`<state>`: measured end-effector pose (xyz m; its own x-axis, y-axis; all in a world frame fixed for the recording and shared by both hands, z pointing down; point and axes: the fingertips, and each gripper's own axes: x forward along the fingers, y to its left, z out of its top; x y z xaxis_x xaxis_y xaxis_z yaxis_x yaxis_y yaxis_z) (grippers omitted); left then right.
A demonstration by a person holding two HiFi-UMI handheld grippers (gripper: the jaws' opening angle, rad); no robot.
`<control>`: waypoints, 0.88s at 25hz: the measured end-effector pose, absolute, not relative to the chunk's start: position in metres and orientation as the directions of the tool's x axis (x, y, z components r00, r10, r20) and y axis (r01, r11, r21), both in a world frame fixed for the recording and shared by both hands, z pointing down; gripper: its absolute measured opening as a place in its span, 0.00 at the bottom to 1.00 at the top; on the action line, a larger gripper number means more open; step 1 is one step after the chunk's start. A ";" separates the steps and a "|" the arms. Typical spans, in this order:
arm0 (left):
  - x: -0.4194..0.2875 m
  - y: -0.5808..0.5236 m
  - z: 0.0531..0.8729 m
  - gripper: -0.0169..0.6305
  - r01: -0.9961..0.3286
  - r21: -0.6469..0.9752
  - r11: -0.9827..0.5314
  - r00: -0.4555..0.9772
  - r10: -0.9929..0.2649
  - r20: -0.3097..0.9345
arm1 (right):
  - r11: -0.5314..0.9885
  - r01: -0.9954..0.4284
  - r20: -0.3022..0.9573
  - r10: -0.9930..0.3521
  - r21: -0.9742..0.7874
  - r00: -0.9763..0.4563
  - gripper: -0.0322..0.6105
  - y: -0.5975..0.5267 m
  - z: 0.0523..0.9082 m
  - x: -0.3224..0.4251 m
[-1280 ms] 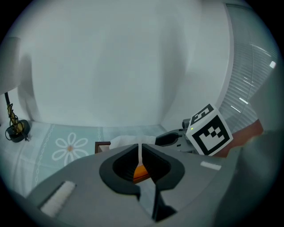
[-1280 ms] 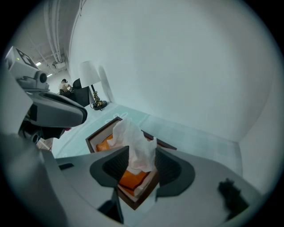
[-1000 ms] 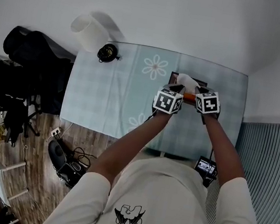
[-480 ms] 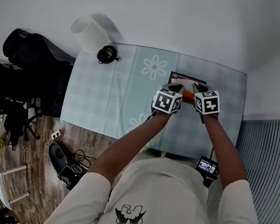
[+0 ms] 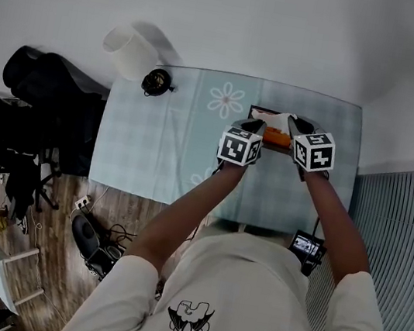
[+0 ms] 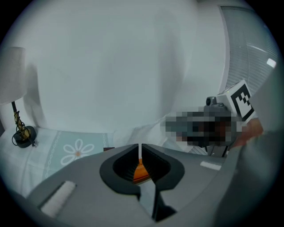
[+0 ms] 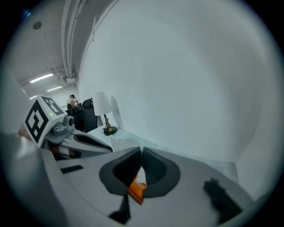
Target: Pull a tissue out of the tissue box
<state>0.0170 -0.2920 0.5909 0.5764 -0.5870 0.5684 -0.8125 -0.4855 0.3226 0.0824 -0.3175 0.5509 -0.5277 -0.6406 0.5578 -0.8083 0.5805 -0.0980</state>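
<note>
Where the right claw (image 7: pixel 141 156) grips, tissue (image 5: pixel 278 119) sticks from the tissue box (image 5: pixel 277 139).

Head view: high over the person, steeply down, whole surface (image 5: pixel 157 137) in frame, far off. Left claw (image 6: pixel 140 150) view: low, close behind its tips, facing the wall past the far edge. Right claw (image 7: pixel 141 153) view: likewise, angled toward the far left corner. All three share the lamp (image 5: pixel 136 47) and the orange tissue box (image 5: pixel 277 139).

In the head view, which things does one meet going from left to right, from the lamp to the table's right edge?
lamp shade → lamp base → flower print → left gripper → tissue → right gripper
</note>
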 end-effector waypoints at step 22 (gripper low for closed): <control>-0.008 -0.267 0.537 0.07 -0.822 0.298 -0.485 0.569 -0.685 0.455 | 0.570 -0.817 0.466 -0.700 -0.091 -0.541 0.07 -0.275 0.506 0.077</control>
<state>-0.0077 -0.2672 0.5370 0.5690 -0.6850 0.4550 -0.8222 -0.4852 0.2977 0.0768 -0.2748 0.5063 -0.5409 -0.7003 0.4658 -0.8165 0.5701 -0.0911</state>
